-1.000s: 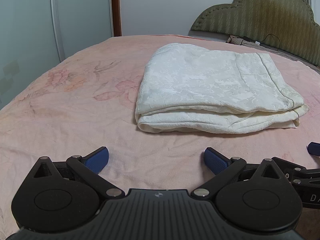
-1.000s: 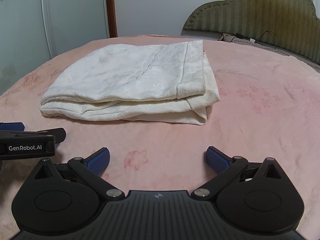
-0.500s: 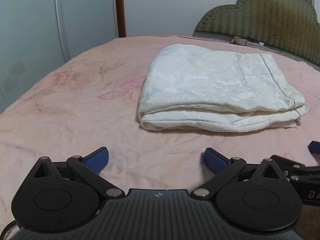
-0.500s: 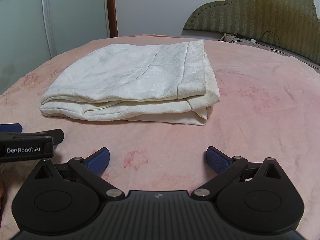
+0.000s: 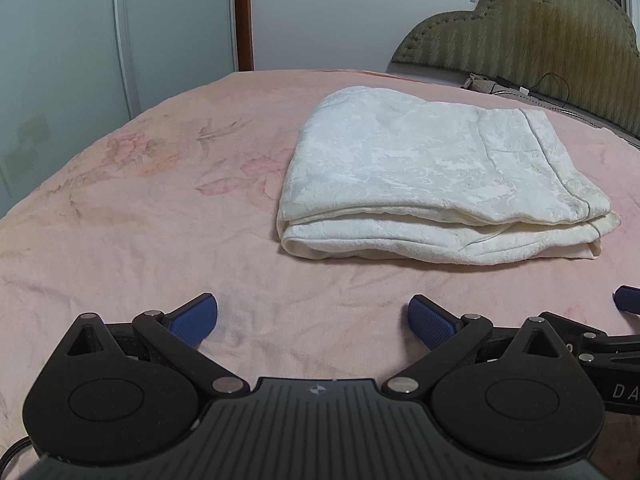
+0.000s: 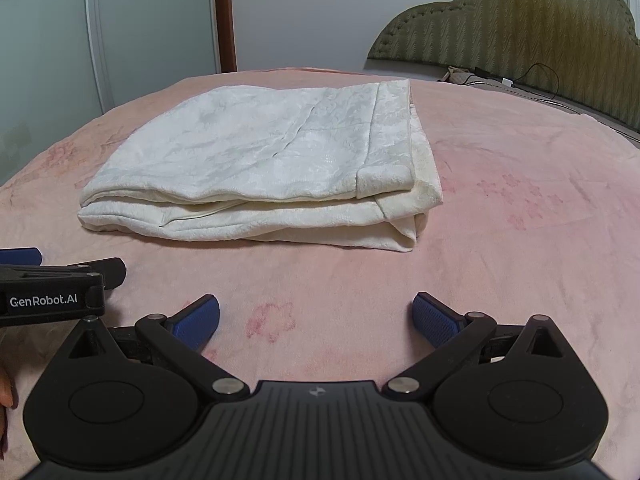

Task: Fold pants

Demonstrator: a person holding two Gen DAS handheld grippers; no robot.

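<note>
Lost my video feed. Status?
Left gripper and right gripper open, empty. Pants folded on bed, untouched. Nothing in the way.

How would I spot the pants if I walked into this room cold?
Start at the wide bed with the pink floral blanket, whose olive padded headboard stands at the far right. On the blanket lie the pants, folded into a thick, flat rectangle. They are the only cream-white, embossed cloth there, beyond the two open black tools with blue pads.
</note>
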